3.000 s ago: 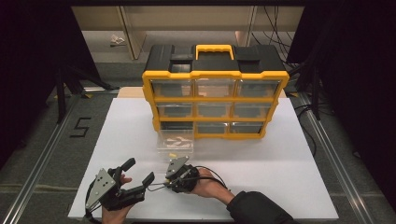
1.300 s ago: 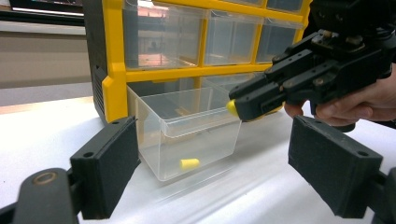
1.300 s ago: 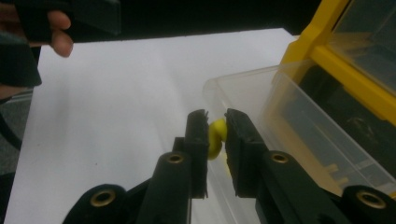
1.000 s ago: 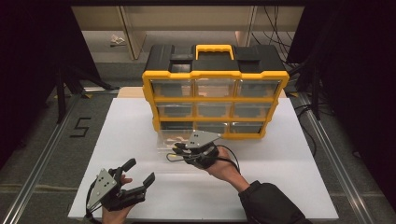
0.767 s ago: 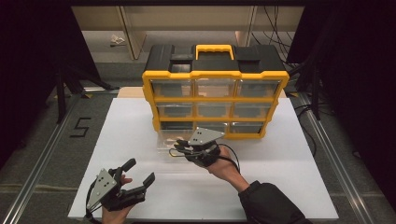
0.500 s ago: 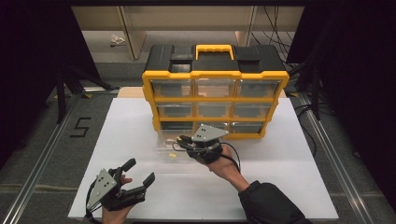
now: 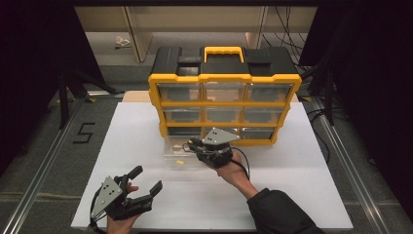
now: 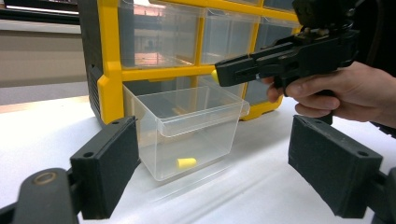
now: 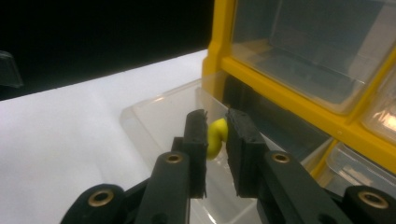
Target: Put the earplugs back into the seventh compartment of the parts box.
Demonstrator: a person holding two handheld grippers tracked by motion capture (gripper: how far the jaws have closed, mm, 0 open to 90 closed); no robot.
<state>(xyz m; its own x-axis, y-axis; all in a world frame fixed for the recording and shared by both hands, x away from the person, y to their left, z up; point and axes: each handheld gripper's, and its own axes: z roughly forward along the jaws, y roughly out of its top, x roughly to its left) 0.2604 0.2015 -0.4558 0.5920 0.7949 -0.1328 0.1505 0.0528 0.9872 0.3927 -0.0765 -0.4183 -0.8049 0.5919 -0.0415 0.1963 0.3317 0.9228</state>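
A: What has the right hand-held gripper [image 9: 215,135] got?
B: A small, squashed yellow earplug [image 9: 215,136], nipped between nearly closed jaws above the clear drawer [image 8: 187,128] on the white counter [image 7: 292,180].
A: The left hand-held gripper [image 8: 212,161]?
B: Wide open, holding nothing. A 2nd yellow plug [image 8: 186,163] lies in the drawer; the organizer's [image 7: 225,105] other contents are blurred.

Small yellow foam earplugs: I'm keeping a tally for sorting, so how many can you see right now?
2. One small yellow foam earplug lies on the clear plastic drawer's floor; one is pinched in the right gripper above it. Others may be hidden in the yellow organiser.
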